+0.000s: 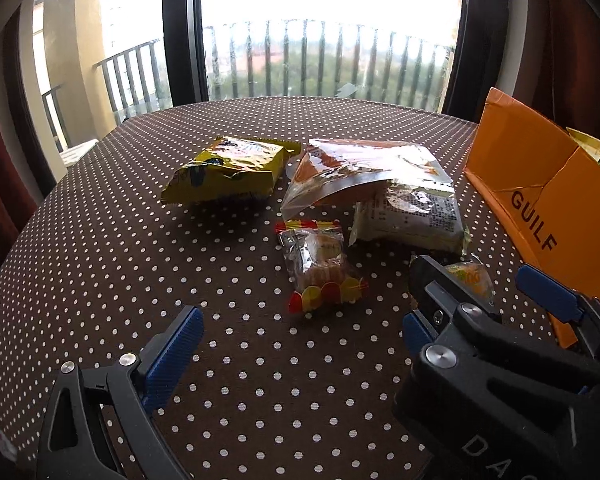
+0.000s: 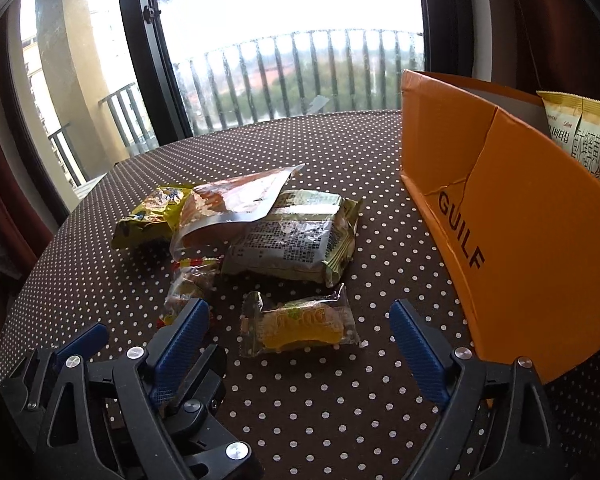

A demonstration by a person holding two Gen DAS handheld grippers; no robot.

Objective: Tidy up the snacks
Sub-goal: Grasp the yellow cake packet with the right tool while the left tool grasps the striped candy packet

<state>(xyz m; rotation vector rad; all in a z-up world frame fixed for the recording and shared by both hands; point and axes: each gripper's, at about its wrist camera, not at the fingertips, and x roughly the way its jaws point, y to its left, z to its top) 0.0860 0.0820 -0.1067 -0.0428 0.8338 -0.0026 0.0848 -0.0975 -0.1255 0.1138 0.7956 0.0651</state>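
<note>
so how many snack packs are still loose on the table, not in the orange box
5: yellow bag far left, clear orange pouch lying on the pale green pack, red-edged pack in front, small orange pack nearest the box. More may be hidden underneath.

Blown-out window (image 1: 332, 8) backlight; wrapper glare; dark, warped fisheye edges.

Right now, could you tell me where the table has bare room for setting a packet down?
Bare tablecloth lies left of the yellow bag, and behind the snacks toward the window. It is crowded between the printed pack and the orange box.
</note>
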